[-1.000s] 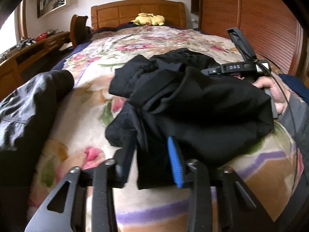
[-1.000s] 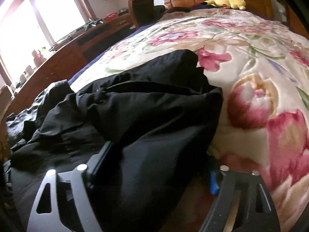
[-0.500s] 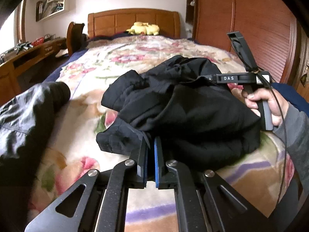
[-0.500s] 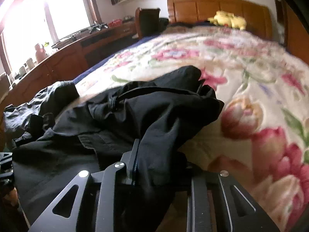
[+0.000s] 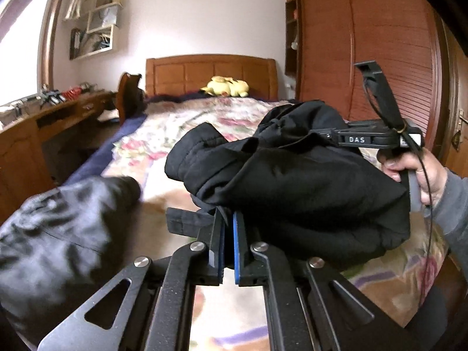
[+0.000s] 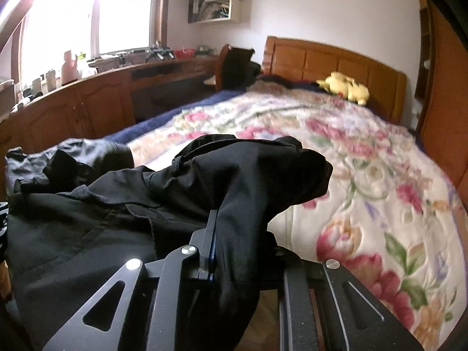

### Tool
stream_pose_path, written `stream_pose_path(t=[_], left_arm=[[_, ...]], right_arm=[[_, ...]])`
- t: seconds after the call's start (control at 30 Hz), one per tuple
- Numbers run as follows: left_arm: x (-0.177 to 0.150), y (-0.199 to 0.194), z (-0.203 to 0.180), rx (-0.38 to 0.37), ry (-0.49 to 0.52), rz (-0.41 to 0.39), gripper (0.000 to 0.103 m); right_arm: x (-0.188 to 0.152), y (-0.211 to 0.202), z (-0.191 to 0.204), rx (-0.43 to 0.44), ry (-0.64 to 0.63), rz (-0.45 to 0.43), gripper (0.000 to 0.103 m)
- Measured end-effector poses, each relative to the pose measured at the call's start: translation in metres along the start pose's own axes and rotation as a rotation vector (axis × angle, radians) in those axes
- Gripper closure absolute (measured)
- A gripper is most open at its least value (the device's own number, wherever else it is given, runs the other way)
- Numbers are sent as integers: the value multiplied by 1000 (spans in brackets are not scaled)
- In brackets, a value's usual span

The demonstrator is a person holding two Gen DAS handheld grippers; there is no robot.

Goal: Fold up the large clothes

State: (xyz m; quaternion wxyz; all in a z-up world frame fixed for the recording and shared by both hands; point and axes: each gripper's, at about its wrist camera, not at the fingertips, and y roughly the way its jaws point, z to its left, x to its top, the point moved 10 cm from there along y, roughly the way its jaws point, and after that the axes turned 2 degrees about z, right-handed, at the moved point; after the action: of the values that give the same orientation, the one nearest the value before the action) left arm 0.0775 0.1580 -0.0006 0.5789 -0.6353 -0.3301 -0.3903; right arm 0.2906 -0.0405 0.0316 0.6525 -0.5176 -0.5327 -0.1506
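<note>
Landmark: the bed (image 5: 163, 134), covered by a floral quilt (image 6: 365, 175), is taken as the reference for every place below.
Dark jacket (image 5: 58, 228): a second black garment is seen lying at the left edge of the bed, near its foot, apart from the held garment.
Left gripper (image 5: 227, 222): its jaws are pressed almost together, and a thin edge of the black garment is pinched between the blue pads (image 5: 236, 245), above the foot of the bed.
Black garment (image 5: 292, 181): it is held bunched up over the foot half of the bed, between the two grippers; whether its lower folds touch the quilt cannot be told.
Right gripper (image 6: 234, 248): its jaws have just been closing, and a thick fold of the black garment is clamped between them; the right finger is hidden by the cloth. In the left wrist view this gripper (image 5: 324, 134) is seen at the right side of the bed, its tip buried in the cloth.
Right hand (image 5: 415, 172): the gripper's handle is grasped by it, a grey sleeve behind it.
Plush toy (image 5: 226, 86): a yellow toy is seen at the head of the bed, against the wooden headboard (image 5: 210, 73).
Counter (image 6: 102, 93): a long wooden one runs along the left side of the bed, under the window.
</note>
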Motion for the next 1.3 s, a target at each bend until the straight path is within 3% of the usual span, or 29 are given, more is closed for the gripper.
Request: stream_pose_path(t=[0.23, 0.43, 0.6, 0.77, 0.9, 1.03, 1.1, 1.17, 1.3], left_arm=[[49, -48, 75, 129, 22, -88, 98], [69, -90, 166, 316, 25, -129, 98], [38, -119, 254, 463, -29, -93, 98], [-39, -133, 314, 540, -106, 5, 98], [-84, -120, 330, 578, -122, 84, 98], [-87, -117, 331, 554, -148, 69, 98], [-84, -117, 327, 564, -145, 71, 97], [-84, -124, 322, 591, -151, 69, 90], [-78, -138, 308, 551, -196, 29, 64]], right_arm=[[52, -10, 61, 7, -83, -75, 86], [112, -9, 134, 56, -119, -177, 86], [137, 16, 210, 132, -148, -210, 86], [115, 60, 290, 224, -205, -147, 86], [69, 106, 329, 220, -283, -32, 84], [47, 129, 316, 211, -241, 44, 77], [49, 129, 311, 228, -221, 69, 68], [58, 121, 306, 223, -220, 69, 55], [57, 85, 287, 216, -203, 20, 34]])
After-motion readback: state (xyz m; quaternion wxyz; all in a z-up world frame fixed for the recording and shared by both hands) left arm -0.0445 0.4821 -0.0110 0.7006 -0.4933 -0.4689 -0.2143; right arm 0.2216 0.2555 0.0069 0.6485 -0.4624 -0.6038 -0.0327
